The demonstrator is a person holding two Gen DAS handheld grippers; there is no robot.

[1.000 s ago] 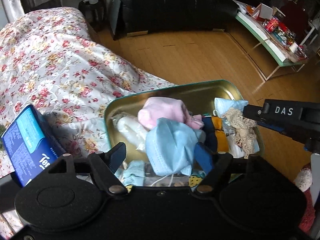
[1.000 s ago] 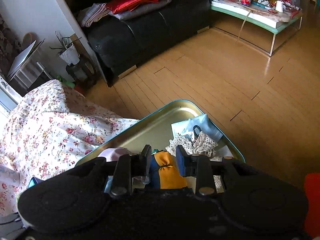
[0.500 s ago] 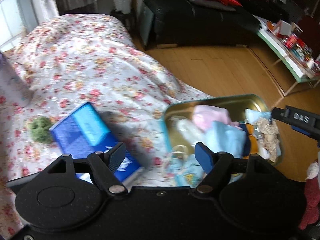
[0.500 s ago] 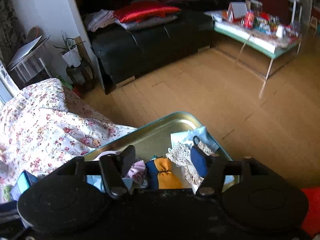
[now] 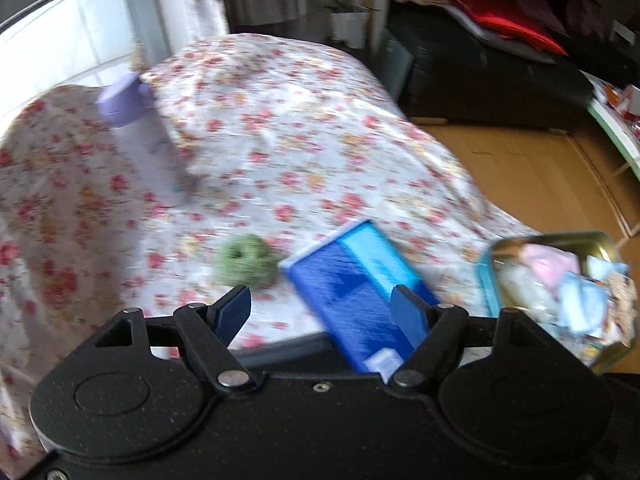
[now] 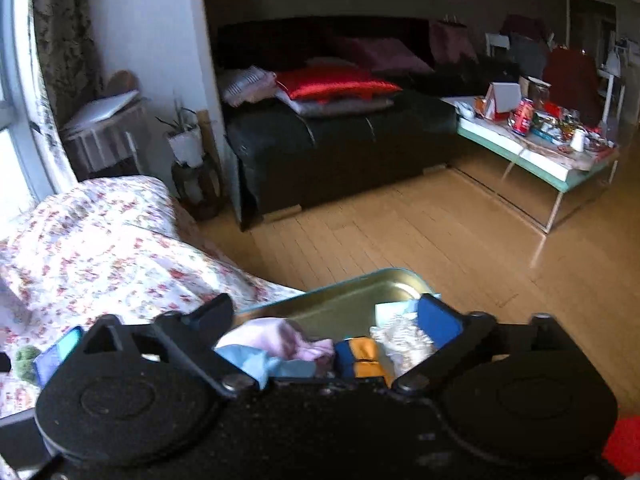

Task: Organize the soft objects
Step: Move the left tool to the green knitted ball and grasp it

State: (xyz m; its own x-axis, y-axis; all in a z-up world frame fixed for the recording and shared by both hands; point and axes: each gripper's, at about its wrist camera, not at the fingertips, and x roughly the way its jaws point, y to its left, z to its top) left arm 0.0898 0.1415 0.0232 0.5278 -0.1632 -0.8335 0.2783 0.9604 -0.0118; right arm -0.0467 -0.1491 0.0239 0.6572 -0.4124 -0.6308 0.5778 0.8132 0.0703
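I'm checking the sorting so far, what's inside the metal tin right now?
Inside the tin: a pink cloth, a light blue mask, an orange-and-navy piece and cream lace. Anything beneath that pile is covered.

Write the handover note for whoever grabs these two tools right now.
Left tool: open, holding nothing, over the floral cloth near the green scrunchie and blue box.
Right tool: jaws opening, gripping nothing, above the tin tray.
Done: pink cloth, blue mask and orange-blue item lie in the tray.
Left: the scrunchie is probably next.
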